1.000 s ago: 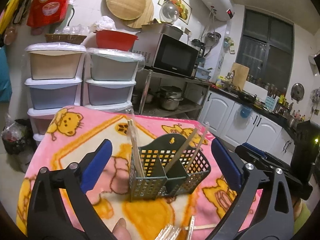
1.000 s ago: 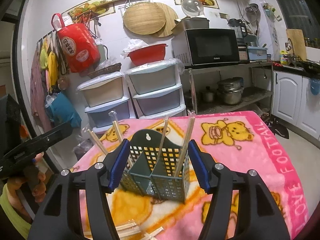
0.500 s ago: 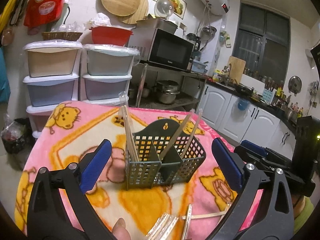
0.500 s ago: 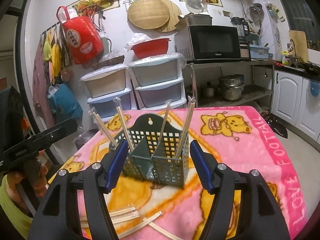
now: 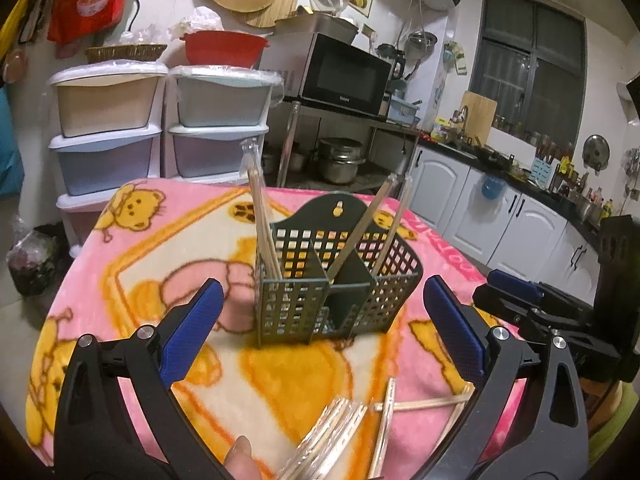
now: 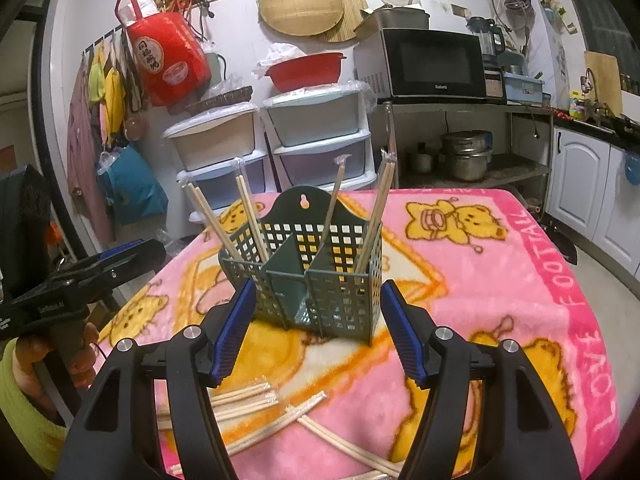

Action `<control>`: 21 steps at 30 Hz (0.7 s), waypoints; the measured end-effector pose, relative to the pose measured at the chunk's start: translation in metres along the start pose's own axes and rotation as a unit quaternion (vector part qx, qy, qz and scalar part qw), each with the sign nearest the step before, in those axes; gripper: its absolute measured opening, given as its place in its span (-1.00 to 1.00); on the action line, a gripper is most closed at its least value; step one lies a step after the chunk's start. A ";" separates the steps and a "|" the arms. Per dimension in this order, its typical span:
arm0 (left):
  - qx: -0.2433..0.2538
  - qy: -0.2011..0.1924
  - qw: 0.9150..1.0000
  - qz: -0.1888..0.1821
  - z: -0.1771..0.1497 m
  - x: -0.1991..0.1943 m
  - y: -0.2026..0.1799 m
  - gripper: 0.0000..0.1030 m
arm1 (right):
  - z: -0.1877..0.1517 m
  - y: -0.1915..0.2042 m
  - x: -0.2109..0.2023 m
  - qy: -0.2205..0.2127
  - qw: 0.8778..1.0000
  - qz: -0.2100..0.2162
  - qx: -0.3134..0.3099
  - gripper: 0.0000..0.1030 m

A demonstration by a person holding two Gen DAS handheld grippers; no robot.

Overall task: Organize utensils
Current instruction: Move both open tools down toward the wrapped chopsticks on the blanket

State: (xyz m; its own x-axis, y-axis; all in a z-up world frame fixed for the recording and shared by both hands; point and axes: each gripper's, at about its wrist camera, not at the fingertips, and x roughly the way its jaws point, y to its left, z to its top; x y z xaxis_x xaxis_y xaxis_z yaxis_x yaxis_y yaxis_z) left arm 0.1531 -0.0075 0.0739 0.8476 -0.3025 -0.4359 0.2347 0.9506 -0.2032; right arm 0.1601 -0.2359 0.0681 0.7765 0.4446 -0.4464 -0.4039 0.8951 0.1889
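The loose wrapped chopsticks (image 5: pixel 332 440) near the camera blur and run off the bottom edge (their count cannot be told); the holder (image 6: pixel 316 280) hides the standing pairs' lower ends.

Utensil caddy (image 6: pixel 304 280) stands upright on the blanket (image 6: pixel 500 280) covering the tabletop, roughly central. Wrapped chopsticks (image 6: pixel 248 220) stand tilted in its compartments: some in the left one, some in the right. Loose wrapped chopsticks (image 6: pixel 256 404) lie flat on the blanket before the caddy, some crossing. Behind the tabletop: stacked drawer units (image 6: pixel 320 140) against the wall; microwave (image 6: pixel 436 64) on a rack to their right.
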 end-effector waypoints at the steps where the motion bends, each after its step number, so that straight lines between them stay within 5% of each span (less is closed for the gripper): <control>1: 0.000 0.002 1.000 0.001 -0.002 0.001 0.000 0.79 | -0.001 0.000 0.000 0.001 1.000 0.000 0.000 0.21; 21: 0.011 0.069 0.997 0.031 -0.032 0.023 0.006 0.79 | -0.033 -0.010 0.017 0.066 0.998 0.001 0.009 0.21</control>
State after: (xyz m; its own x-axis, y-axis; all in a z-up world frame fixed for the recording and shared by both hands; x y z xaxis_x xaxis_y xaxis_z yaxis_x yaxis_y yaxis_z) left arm 0.1590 -0.0105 0.0350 0.7881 -0.2489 -0.5629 0.1966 0.9685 -0.1530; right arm 0.1620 -0.2384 0.0298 0.7046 0.4393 -0.5572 -0.3956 0.8951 0.2056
